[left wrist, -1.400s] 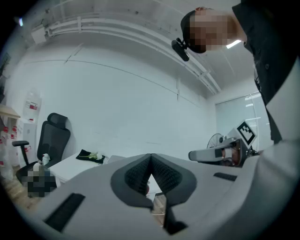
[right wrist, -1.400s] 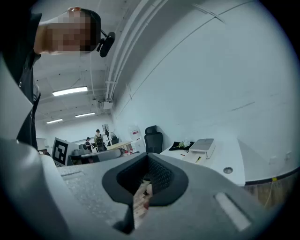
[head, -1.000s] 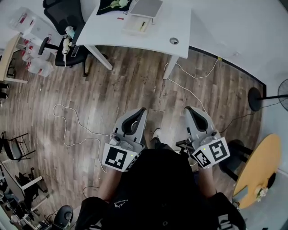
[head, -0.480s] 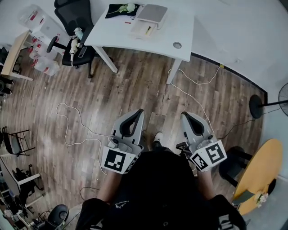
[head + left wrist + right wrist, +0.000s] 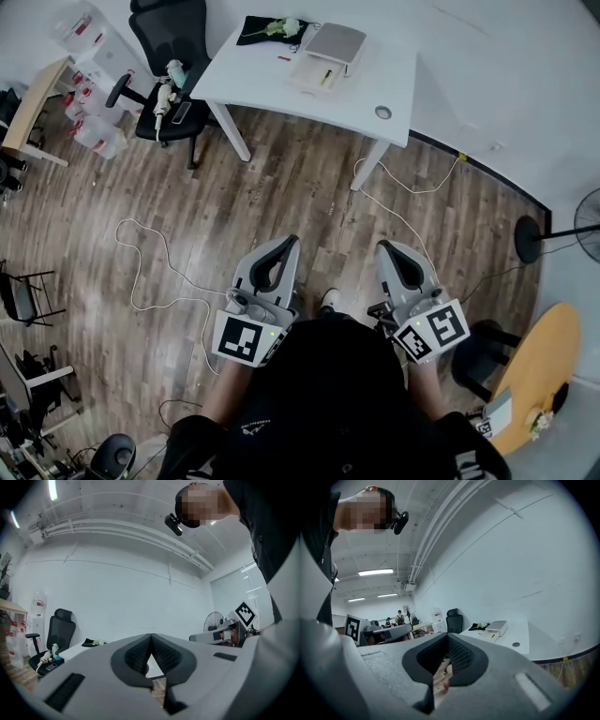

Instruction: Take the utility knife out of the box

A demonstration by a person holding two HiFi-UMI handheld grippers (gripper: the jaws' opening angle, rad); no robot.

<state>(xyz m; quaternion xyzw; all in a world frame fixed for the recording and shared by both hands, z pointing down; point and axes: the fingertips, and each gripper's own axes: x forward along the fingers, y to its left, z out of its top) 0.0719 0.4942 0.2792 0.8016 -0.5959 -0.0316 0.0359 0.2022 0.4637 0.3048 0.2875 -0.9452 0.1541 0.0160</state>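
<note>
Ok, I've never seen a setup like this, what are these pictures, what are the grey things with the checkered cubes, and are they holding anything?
A person stands on a wooden floor with a hand-held two-jaw gripper in each hand: the left gripper and the right gripper. The checkered cubes are part of them. The top-down picture comes from a camera on the person's head. The other two come from cameras riding on each gripper, looking along its jaws. Both pairs of jaws are closed, with nothing between them. Ahead stands a white table with a box and a dark cloth on it, well away from the grippers.
</note>
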